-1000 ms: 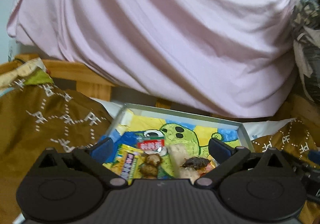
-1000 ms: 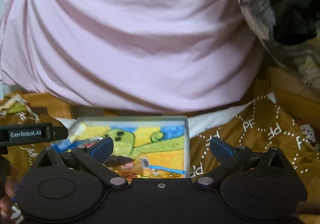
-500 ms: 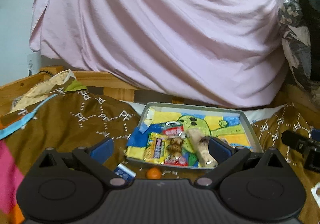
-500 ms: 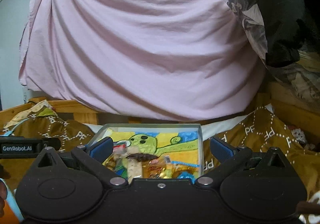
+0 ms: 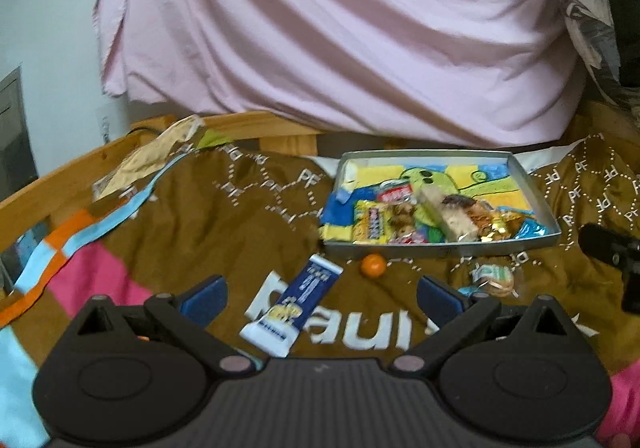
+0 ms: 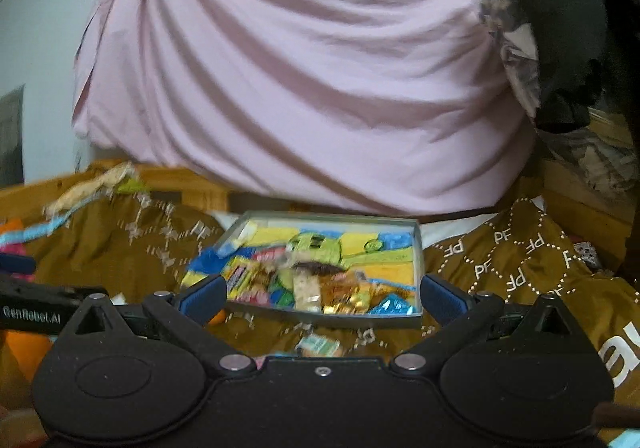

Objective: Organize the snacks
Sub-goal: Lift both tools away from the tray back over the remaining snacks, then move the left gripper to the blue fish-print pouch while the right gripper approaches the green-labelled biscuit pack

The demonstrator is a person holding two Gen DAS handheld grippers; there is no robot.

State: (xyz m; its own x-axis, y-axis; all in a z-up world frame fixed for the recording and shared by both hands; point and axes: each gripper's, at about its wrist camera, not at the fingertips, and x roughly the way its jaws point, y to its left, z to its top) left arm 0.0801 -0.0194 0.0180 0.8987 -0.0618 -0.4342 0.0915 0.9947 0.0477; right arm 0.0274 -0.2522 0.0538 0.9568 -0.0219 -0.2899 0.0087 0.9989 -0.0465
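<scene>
Both grippers, left and right, fingers spread, empty. Tray centre-right holds most snacks. We're between picks; next, we'd say, the bar lying lower centre.

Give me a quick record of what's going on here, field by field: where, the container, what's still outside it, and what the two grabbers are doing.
Setting: a brown blanket on a bed, pink sheet hanging behind
Container: shallow tin tray with a cartoon picture inside, holding a heap of wrapped snacks
Outside the tray: blue-and-white snack bar, small orange ball, round wrapped biscuit, all on the blanket
Left gripper: fingers spread, empty, snack bar lying between them
Right gripper: fingers spread, empty, pointed at the tray
Sharpness: right view is blurred
</scene>
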